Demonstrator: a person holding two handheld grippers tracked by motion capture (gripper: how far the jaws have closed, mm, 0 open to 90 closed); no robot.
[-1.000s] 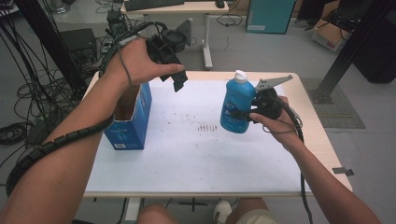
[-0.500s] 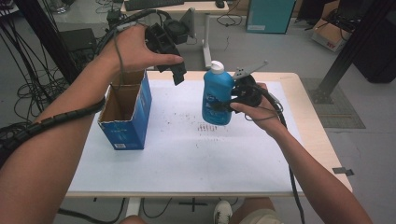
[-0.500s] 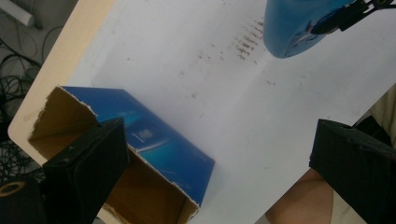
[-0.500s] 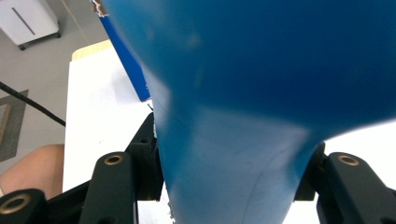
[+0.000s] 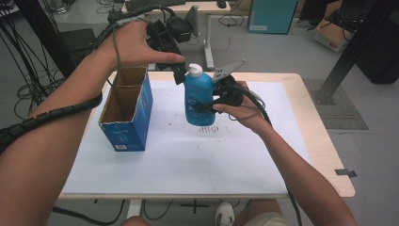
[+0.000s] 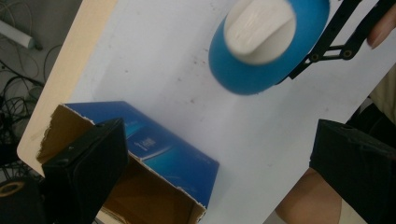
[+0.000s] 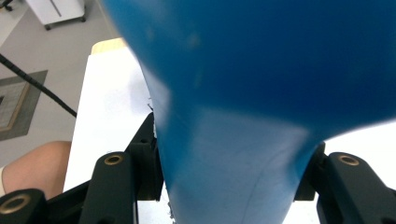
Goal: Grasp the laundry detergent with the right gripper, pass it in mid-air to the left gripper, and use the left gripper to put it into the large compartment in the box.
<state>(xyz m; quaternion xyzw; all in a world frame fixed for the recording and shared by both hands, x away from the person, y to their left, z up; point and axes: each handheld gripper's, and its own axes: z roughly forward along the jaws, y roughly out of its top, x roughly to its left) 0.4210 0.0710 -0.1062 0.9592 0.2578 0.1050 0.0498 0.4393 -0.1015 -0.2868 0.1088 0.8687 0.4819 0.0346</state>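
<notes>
Right gripper [image 5: 209, 104]: jaws clamped on the blue bottle [image 5: 198, 101], held upright above the white table sheet [image 5: 188, 155].
Left gripper [image 5: 176, 70]: jaws spread wide with nothing between them, at 11 o'clock of the bottle's white cap [image 5: 195, 70].
Blue carton [image 5: 127, 115]: open-topped, standing on the sheet at 9 o'clock of the bottle, apart from it.
</notes>
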